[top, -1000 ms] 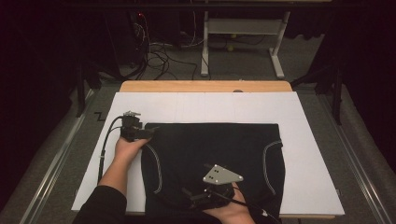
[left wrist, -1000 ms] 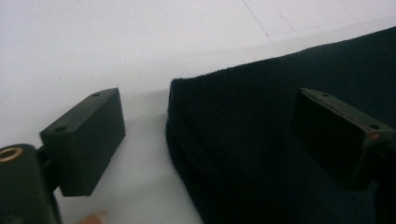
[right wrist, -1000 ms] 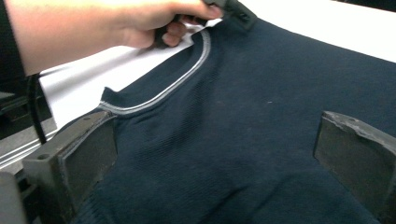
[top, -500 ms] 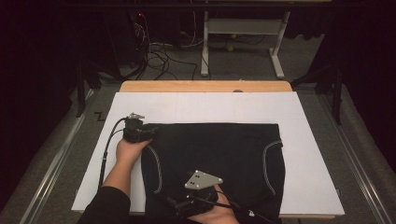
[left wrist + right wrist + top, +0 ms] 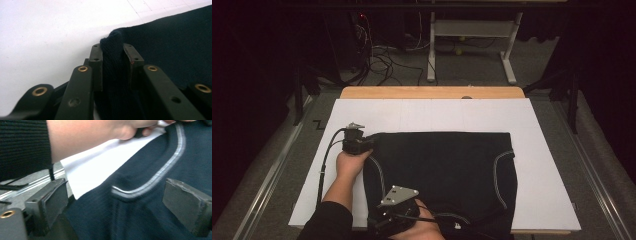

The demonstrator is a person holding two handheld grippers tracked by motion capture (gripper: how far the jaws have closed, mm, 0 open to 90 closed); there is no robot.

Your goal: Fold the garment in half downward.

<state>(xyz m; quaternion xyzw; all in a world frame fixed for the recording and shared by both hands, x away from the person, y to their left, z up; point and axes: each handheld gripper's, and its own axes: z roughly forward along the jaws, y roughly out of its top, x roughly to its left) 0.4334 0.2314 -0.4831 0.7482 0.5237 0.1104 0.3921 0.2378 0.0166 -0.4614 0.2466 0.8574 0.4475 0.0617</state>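
Garment: a dark knit top (image 5: 447, 170) lies flat on the white sheet (image 5: 432, 115), centre of the high view, its near hem at the sheet's bottom edge.

Left gripper: my left gripper (image 5: 368, 145) sits at the garment's upper-left corner in the high view; its jaws are clamped on a pinch of the knit (image 5: 113, 65), the fabric standing up between them.

Right gripper: my right gripper (image 5: 122, 205) is at bottom centre of the high view, over the lower-left part of the garment, jaws spread wide with nothing between them. The striped trim (image 5: 160, 175) runs just ahead of them.

Progress: one corner is gripped, I judge (a fold looks like the aim). The second grip is not yet made, and no part is turned over.

Edges: the sheet's left edge and the grey table rail (image 5: 32, 185) lie close to the right gripper's left jaw.

Room: bare sheet above and to the right of the garment leaves space for moving; the near side is tight.
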